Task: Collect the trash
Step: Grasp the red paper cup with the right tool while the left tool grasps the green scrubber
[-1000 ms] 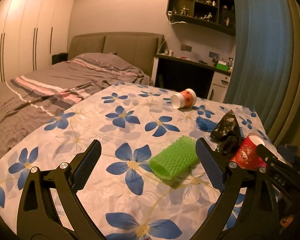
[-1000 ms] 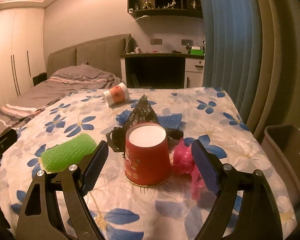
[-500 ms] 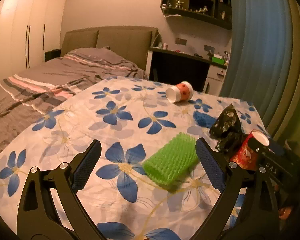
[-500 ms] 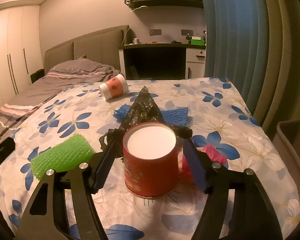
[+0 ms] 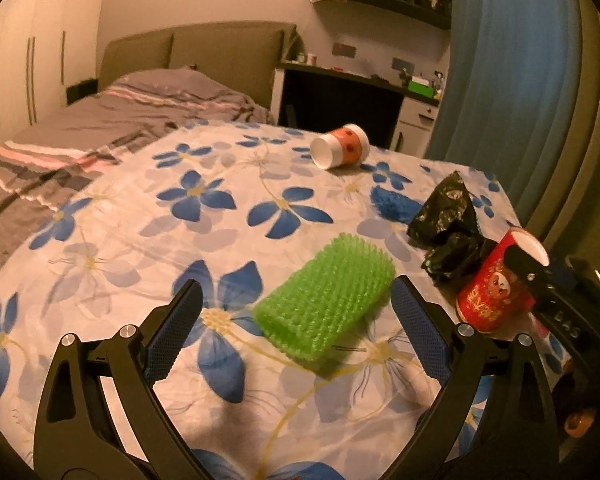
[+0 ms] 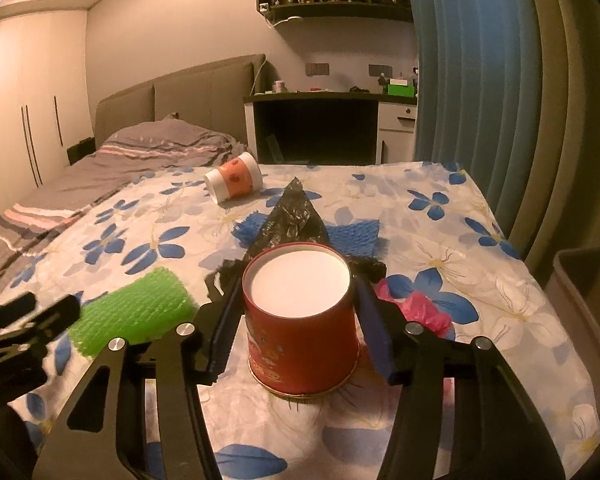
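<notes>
**Red cup between closing jaws, green net waiting**

The right gripper (image 6: 296, 334) has its jaws closing around the red cup (image 6: 302, 332), which stands upside down on the flowered cloth (image 6: 452, 216). The pads sit just beside the cup's walls; whether they press yet cannot be told. The left gripper (image 5: 296, 328) is spread wide over the green net (image 5: 326, 300), which lies between its fingers, untouched.

What could go wrong, as a judgement:
- The cup is thin paper. A hard squeeze would likely crush it, and a crushed cone may slip out of the pads.
- The cup tapers toward the top, so a grip high up could slide off as it lifts.
- The black bag (image 6: 290, 220) lies touching or just behind the cup, and the pink bag (image 6: 418, 312) lies just beside the right finger. Either could be caught by a pad and dragged along.
- The cloth is loose and could bunch under a low finger.
- The 2 grippers work near each other; the left one shows at the edge of the right view, so a sideways swing risks a knock.

Around: a blue net (image 6: 352, 234) behind the black bag, an orange cup (image 6: 234, 178) on its side further back, and a grey bin (image 6: 584, 280) at the table's right edge, seemingly the drop point. Nothing visible stands between cup and bin.
</notes>
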### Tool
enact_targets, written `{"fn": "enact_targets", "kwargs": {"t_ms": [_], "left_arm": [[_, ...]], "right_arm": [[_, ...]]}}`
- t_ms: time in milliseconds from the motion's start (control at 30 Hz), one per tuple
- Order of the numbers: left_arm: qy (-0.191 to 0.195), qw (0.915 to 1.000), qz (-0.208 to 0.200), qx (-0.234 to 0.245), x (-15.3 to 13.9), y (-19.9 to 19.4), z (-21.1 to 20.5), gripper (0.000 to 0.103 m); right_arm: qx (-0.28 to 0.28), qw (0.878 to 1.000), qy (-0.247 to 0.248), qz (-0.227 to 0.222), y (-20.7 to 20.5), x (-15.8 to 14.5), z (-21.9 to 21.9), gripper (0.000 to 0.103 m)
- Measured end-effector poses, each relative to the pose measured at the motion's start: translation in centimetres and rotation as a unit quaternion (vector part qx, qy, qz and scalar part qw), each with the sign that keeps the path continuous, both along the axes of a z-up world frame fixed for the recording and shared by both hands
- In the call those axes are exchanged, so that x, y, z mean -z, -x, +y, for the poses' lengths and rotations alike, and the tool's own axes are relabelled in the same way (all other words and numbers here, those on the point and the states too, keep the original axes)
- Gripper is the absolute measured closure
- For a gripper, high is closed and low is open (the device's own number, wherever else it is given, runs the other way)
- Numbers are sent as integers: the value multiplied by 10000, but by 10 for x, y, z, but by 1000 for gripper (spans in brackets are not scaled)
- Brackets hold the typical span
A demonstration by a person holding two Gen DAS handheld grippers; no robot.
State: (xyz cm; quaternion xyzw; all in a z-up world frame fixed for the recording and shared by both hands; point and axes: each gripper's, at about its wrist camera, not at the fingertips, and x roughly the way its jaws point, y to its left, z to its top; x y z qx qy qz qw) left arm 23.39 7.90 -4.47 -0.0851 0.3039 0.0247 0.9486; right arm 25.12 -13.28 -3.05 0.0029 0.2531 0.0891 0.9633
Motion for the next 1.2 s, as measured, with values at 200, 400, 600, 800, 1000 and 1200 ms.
{"fn": "enact_targets", "kwargs": {"t_ms": [200,400,600,800,1000,1200], "left_arm": [[122,9987,476,152,12,-21,0,14],[265,9933,1097,267,30,-39,1,32],[208,9922,1203,264,33,-40,-1,48],[200,9932,1129,206,30,-37,-3,69],[320,9953,887,223,21,-26,-8,92],[681,9955,642,173,11,-3,-8,93]], "right_arm": [[-20,9997,-156,-192,20,-18,-14,48],[-54,9994,-227,-252,40,-28,-27,48],[-102,9993,-239,-270,55,-32,-34,48],[-159,9992,-230,-284,69,-33,-39,48],[-128,9992,-221,-314,81,-34,-47,48],[-80,9991,-205,-368,96,-34,-56,48]]}}
